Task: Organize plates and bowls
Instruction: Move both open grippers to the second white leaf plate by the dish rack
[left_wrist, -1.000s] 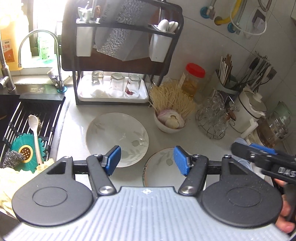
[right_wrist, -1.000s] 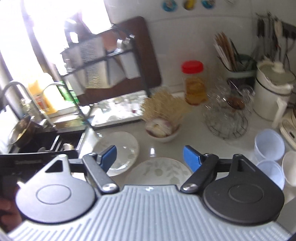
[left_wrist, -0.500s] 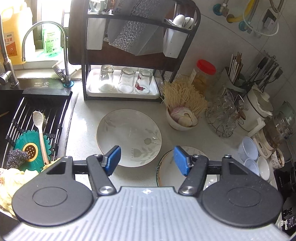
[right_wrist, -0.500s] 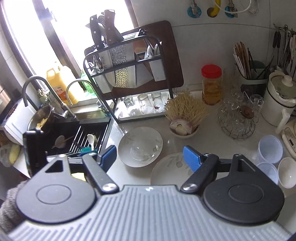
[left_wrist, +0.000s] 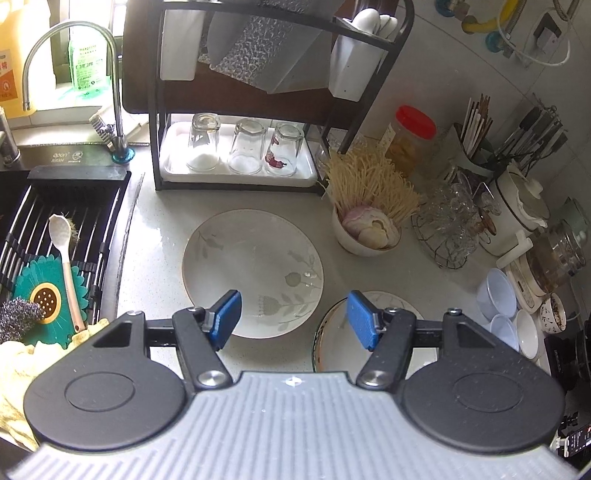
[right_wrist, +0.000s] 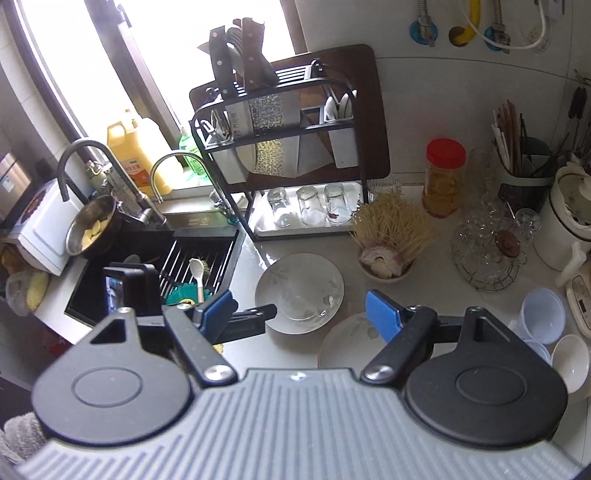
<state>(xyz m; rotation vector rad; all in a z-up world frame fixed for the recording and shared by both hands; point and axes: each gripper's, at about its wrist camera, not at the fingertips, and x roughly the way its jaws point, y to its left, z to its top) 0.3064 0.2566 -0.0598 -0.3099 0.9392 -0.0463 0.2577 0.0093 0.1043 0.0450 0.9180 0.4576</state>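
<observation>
Plates now nearer left gripper (left_wrist: 293, 319), leaf-print plate (left_wrist: 255, 269) flat, face-up

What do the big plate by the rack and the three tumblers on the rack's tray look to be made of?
Big plate: likely glazed ceramic, glossy white with grey leaf prints and window glare. Three tumblers: clear glass, see-through, standing upside down on the white tray.

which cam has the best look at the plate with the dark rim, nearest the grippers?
Neither is clean. The left wrist view is slightly better: the dark-rimmed plate shows its rim, though the gripper body cuts it off. In the right wrist view the plate shows part of its leaf-patterned face, partly behind the right gripper.
</observation>
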